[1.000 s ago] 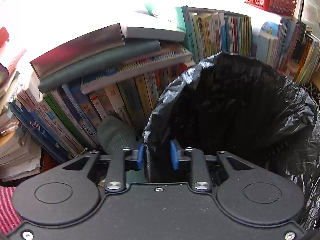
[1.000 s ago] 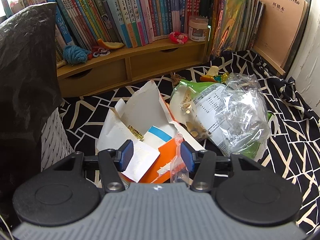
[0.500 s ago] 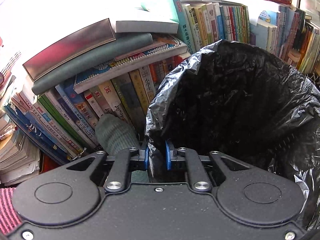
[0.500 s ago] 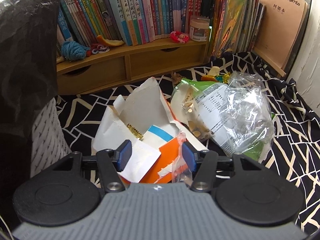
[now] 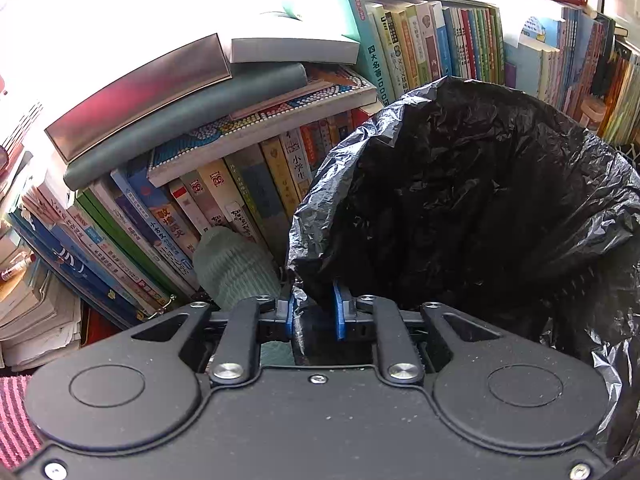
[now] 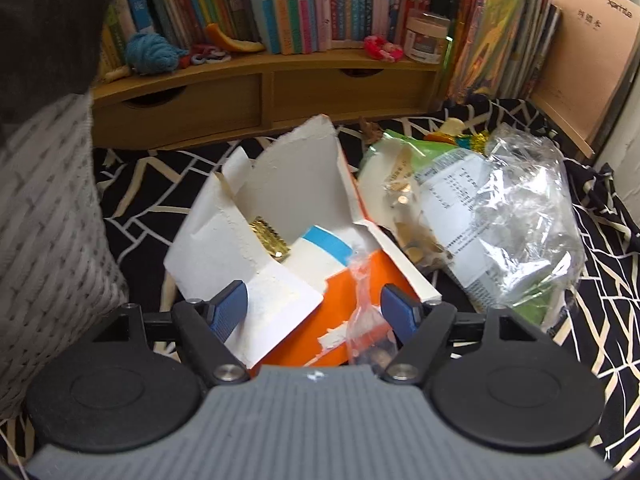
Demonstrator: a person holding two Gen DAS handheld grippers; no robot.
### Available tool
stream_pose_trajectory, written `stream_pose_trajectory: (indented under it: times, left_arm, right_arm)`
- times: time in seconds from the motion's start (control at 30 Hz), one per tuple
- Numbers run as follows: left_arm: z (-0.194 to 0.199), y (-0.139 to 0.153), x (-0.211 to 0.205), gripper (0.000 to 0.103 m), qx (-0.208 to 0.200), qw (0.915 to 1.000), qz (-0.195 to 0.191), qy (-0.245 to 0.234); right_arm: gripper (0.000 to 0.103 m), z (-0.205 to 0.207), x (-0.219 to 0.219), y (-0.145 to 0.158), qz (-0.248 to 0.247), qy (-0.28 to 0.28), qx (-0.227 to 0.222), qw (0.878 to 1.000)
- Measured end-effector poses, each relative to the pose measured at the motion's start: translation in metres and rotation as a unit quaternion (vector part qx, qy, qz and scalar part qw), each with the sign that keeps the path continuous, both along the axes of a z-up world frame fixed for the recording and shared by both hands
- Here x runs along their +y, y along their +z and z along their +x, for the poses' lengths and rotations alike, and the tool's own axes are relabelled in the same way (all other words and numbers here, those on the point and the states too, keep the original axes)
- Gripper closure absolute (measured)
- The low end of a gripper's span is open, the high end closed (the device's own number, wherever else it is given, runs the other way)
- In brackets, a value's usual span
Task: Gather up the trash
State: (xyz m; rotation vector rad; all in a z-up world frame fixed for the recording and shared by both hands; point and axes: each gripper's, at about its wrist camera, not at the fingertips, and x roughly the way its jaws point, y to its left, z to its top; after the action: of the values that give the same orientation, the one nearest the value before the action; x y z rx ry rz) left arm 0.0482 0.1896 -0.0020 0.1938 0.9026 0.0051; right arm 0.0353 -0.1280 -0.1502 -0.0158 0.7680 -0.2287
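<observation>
While the black trash bag [image 5: 460, 208] gapes wide in front of the packed bookshelf [image 5: 240, 140], the left gripper [image 5: 313, 312] is clamped on the bag's near rim, holding it up. On the black patterned cloth [image 6: 592, 272], the torn white-and-orange carton [image 6: 288, 216] lies just beside a crumpled clear plastic bag [image 6: 516, 232]. The right gripper [image 6: 316, 312] hangs over the carton's near edge, jaws opening, pads not pressing it.
</observation>
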Motion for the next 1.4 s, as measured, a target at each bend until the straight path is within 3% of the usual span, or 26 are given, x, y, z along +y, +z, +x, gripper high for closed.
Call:
stream_pose_trajectory:
  times: [0.1,0.37,0.47,0.6,0.7,1.03,1.4]
  left_arm:
    - [0.001,0.0,-0.001,0.086,0.001,1.0,0.004,0.0]
    - [0.002,-0.001,0.0,0.086,0.003,1.0,0.005,-0.002]
    - [0.002,-0.001,0.0,0.086,0.003,1.0,0.004,-0.003]
    - [0.001,-0.001,0.0,0.086,0.003,1.0,0.003,-0.003]
    - [0.001,-0.001,0.001,0.086,0.003,1.0,0.001,-0.003]
    - [0.0,0.0,0.001,0.086,0.003,1.0,0.0,-0.003]
    - [0.001,0.0,0.0,0.085,0.003,1.0,0.001,-0.003]
  right_arm:
    - [0.015,-0.002,0.008,0.001,0.001,0.034,-0.003,0.999]
    - [0.009,0.0,0.028,-0.023,-0.053,0.116,0.034,0.991]
    - [0.026,0.001,0.029,-0.022,-0.059,0.119,0.044,0.99]
    - [0.059,0.001,0.025,-0.009,-0.048,0.112,0.041,0.992]
    - [0.07,0.002,0.023,0.001,-0.034,0.111,0.043,0.992]
    - [0.09,-0.008,0.008,0.049,-0.007,0.063,0.027,0.998]
    - [0.099,-0.013,-0.016,0.1,0.024,-0.012,0.004,1.0]
